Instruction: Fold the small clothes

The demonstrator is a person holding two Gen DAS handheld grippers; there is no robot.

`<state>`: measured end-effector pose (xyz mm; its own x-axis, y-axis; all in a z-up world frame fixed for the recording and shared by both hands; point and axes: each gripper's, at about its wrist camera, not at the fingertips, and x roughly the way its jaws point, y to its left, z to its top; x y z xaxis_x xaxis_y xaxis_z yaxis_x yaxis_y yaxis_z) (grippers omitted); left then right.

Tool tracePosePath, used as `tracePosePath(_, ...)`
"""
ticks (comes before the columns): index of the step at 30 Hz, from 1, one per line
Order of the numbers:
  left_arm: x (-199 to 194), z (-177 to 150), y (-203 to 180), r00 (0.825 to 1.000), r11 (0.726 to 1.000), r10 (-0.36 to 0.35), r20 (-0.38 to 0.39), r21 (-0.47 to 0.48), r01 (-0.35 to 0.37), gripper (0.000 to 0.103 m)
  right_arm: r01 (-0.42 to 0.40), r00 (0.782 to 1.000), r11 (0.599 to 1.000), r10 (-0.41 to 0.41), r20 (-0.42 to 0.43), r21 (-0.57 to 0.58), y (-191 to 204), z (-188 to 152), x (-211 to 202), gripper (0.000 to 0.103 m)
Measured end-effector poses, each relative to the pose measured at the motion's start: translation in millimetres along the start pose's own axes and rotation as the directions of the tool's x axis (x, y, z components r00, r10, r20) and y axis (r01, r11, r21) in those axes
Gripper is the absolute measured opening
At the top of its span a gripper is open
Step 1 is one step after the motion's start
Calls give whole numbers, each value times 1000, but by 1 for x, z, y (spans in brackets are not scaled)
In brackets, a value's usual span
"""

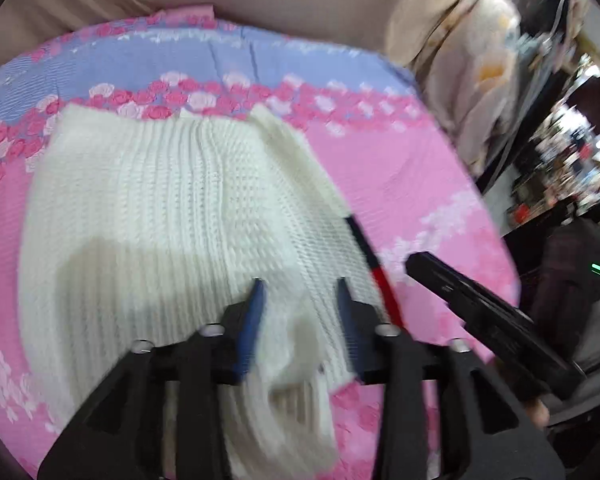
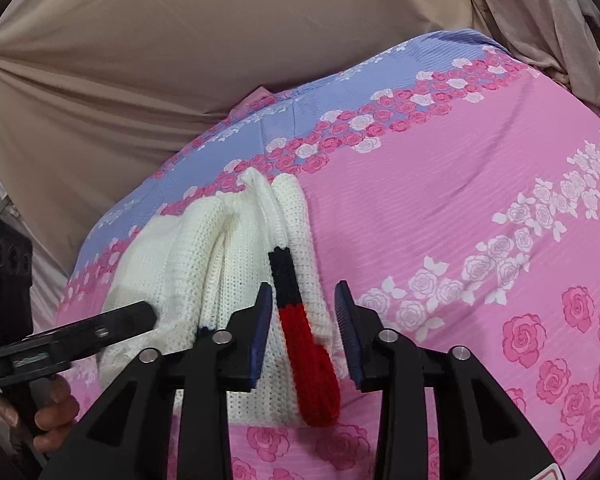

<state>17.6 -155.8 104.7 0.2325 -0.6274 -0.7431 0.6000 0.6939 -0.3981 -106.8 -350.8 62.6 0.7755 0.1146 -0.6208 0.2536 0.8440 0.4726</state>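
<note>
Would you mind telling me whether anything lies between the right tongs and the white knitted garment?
Nothing visible does. The right tongs are open directly over the white knitted garment, straddling its red and black trim; only the pink floral bedsheet lies around it.

The things rested on a bed covered by a pink sheet (image 2: 440, 208) printed with rose bands, darker pink roses and white ones, and a lilac-blue stripe running across its far part. Directly on the sheet lay a white knitted garment (image 1: 160, 208), spread fairly flat in the left wrist view and bunched into long folds along its right edge. A narrow knitted strip, black at the far end and red at the near end (image 2: 300, 320), lay on the garment's right side; it was perhaps a trim, though blur left that unclear.
</note>
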Motion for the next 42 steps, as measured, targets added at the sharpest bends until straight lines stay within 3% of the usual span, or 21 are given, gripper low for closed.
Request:
tracePosePath(2,-38,-9,4,995,1000,24,95,13,-25,68,-88,996,996,88,-26,1,6,6,5,49)
tracePosePath(5,-77,-21,21,966,985,171,192,-6,-174,69,-238,964,971,239,-116,17,26,15,30,58)
tracePosePath(7,-84,-27,39,954,972,233,191,-57,-226,70,-311,930,950,312,-197,36,42,15,57,62)
tracePosePath(9,-80,-39,63,952,959,268,145,-136,-249,70,-321,913,947,318,-258,30,57,10,79,62)
tracePosePath(12,-70,-57,81,962,952,260,84,-187,-241,70,-289,909,956,261,-326,-42,83,-1,107,59)
tracePosePath(13,-67,-62,83,961,951,268,72,-181,-252,69,-275,916,959,238,-324,-73,91,-2,110,35)
tracePosePath(14,-64,-66,81,960,951,272,64,-168,-258,69,-280,916,955,236,-323,-94,97,0,109,20)
tracePosePath(15,-61,-68,78,960,952,274,57,-157,-263,69,-297,923,949,258,-286,-103,102,8,98,15)
tracePosePath(19,-63,-72,65,965,963,252,68,-118,-243,69,-303,953,936,296,-65,-179,104,48,24,13)
tracePosePath(21,-63,-70,58,968,968,240,79,-96,-232,69,-236,971,951,238,-12,-198,91,57,12,14)
tracePosePath(23,-59,-67,53,972,974,219,84,-77,-213,70,-152,987,972,140,-73,-179,63,57,36,16)
tracePosePath(25,-53,-66,50,974,977,209,81,-67,-204,69,-58,977,990,30,-210,-130,34,45,84,17)
tracePosePath(26,-48,-65,48,973,975,218,74,-60,-213,69,-45,970,997,28,-242,-65,18,36,94,18)
tracePosePath(27,-43,-65,48,972,973,226,65,-52,-223,69,-92,972,996,87,-219,-15,13,31,88,20)
tracePosePath(29,-37,-64,45,971,972,235,49,-41,-233,69,-134,979,991,129,-161,-22,16,27,61,25)
tracePosePath(31,-37,-65,46,968,969,246,50,-41,-244,69,-190,975,981,185,-127,-29,19,18,34,42)
tracePosePath(34,-39,-67,55,950,950,309,44,-51,-307,70,-285,940,959,277,-199,-9,22,-13,21,52)
tracePosePath(37,-36,-72,74,955,950,296,2,-102,-294,72,-331,897,943,319,-307,15,33,-48,38,52)
tracePosePath(40,-32,-80,86,962,951,270,-35,-147,-272,72,-332,877,941,334,-345,67,33,-64,65,56)
tracePosePath(42,-32,-83,90,968,953,247,-43,-171,-250,72,-357,869,928,372,-326,106,32,-62,75,56)
